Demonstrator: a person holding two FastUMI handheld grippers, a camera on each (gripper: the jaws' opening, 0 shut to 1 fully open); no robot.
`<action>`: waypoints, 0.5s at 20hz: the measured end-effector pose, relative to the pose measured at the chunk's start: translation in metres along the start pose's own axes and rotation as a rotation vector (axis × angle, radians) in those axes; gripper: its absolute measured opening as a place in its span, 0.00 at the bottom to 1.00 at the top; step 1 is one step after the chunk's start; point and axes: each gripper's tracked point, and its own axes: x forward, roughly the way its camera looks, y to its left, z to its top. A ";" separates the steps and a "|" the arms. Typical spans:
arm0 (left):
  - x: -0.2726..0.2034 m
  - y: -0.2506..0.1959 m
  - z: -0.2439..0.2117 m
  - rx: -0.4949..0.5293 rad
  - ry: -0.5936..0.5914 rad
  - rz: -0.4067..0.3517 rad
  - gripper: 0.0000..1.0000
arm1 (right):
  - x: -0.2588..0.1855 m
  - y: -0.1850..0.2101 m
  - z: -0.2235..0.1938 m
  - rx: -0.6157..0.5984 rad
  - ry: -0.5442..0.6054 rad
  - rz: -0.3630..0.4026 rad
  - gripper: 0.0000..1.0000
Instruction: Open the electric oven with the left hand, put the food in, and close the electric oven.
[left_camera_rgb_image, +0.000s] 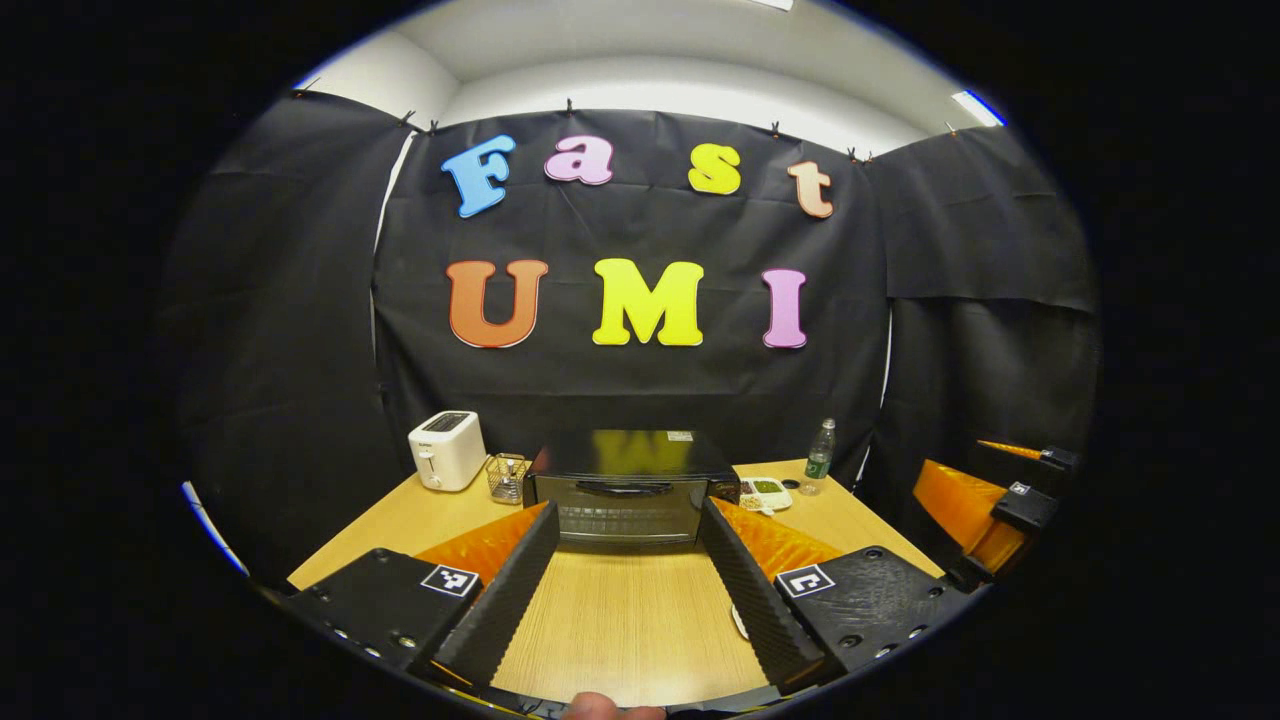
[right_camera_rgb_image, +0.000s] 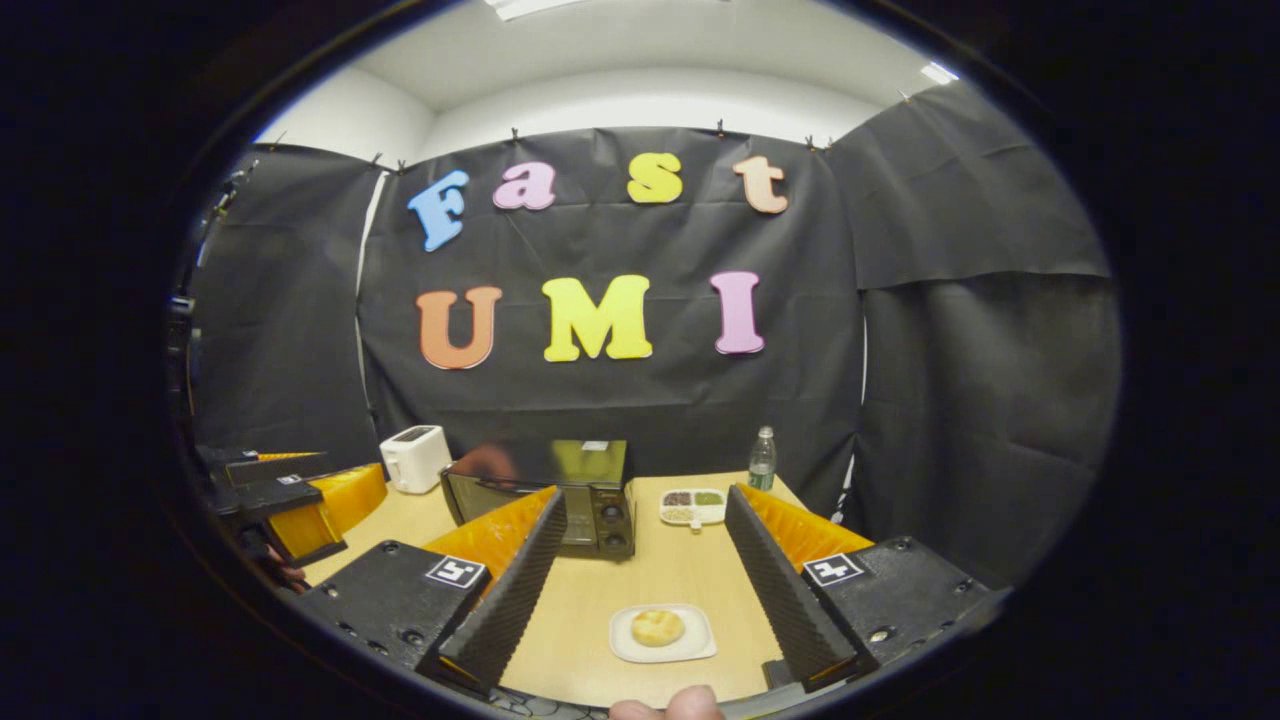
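The oven (left_camera_rgb_image: 628, 490) sits straight ahead of the left gripper (left_camera_rgb_image: 628, 585), framed between its spread fingers but well apart from them, with its door shut and the handle (left_camera_rgb_image: 624, 488) untouched, so by the look of it nothing of the task is done yet: opening, loading and closing all remain. The bun (right_camera_rgb_image: 657, 627) lies on a small white plate (right_camera_rgb_image: 690, 648) just ahead of the right gripper (right_camera_rgb_image: 640, 590), between its fingers, which are also spread and hold nothing. Beyond the oven's left side stand a white toaster (left_camera_rgb_image: 447, 449) and a small wire basket (left_camera_rgb_image: 506, 476); to its right are a divided snack tray (right_camera_rgb_image: 693, 506) and a water bottle (right_camera_rgb_image: 763, 459). The table (left_camera_rgb_image: 620, 610) between the left gripper and the oven door is bare, so nothing seems to block the reach to the handle.
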 end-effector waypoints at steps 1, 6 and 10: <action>0.013 -0.002 0.001 -0.002 0.006 -0.004 0.92 | 0.006 -0.006 0.001 0.002 0.001 -0.010 0.98; 0.090 -0.006 0.009 0.014 0.023 -0.024 0.93 | 0.039 -0.023 0.005 0.037 -0.003 -0.030 0.98; 0.154 -0.009 0.001 0.029 0.043 -0.028 0.93 | 0.063 -0.030 -0.006 0.023 0.021 -0.018 0.98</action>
